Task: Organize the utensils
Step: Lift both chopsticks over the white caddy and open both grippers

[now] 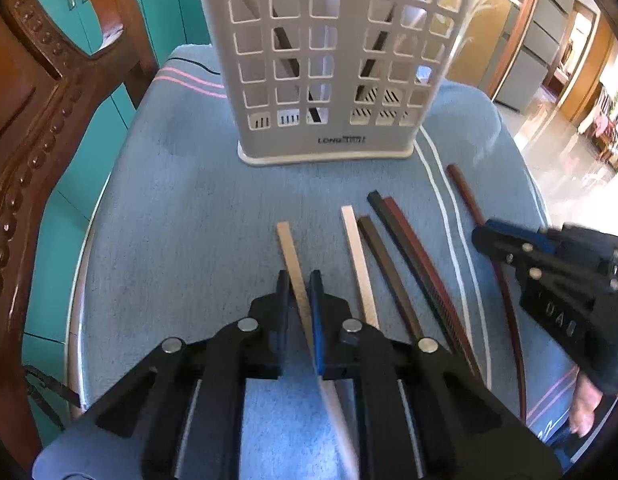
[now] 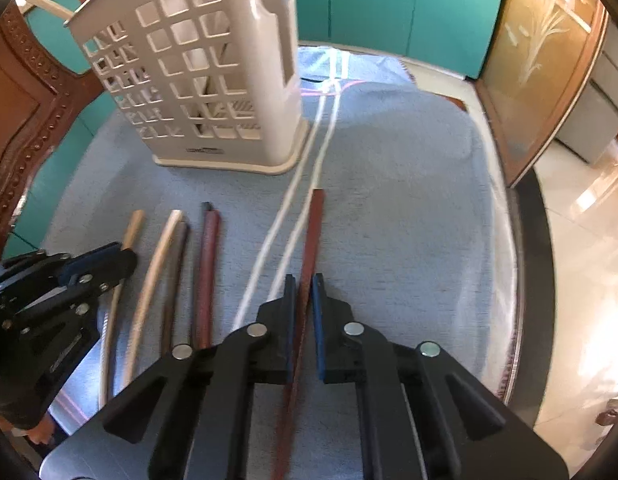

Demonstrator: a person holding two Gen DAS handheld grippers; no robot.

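Note:
A white slotted utensil holder [image 1: 325, 60] stands upright on the blue cloth, with dark chopsticks leaning inside; it also shows in the right wrist view [image 2: 201, 76]. My left gripper [image 1: 300, 280] is shut on a beige chopstick [image 1: 289, 248] near the cloth. My right gripper [image 2: 301, 282] is shut on a reddish-brown chopstick [image 2: 315, 224]; that gripper also shows in the left wrist view [image 1: 485, 236]. Between them lie a white chopstick [image 1: 359, 256], a dark brown one [image 1: 383, 264], a black one [image 1: 393, 228] and a red one [image 1: 419, 248].
A blue cloth with white stripes [image 1: 189, 220] covers the round table. A carved wooden chair [image 1: 25, 128] stands at the left edge. Teal cabinets [image 2: 397, 4] are behind. A tiled floor [image 2: 589, 240] lies beyond the table's right edge.

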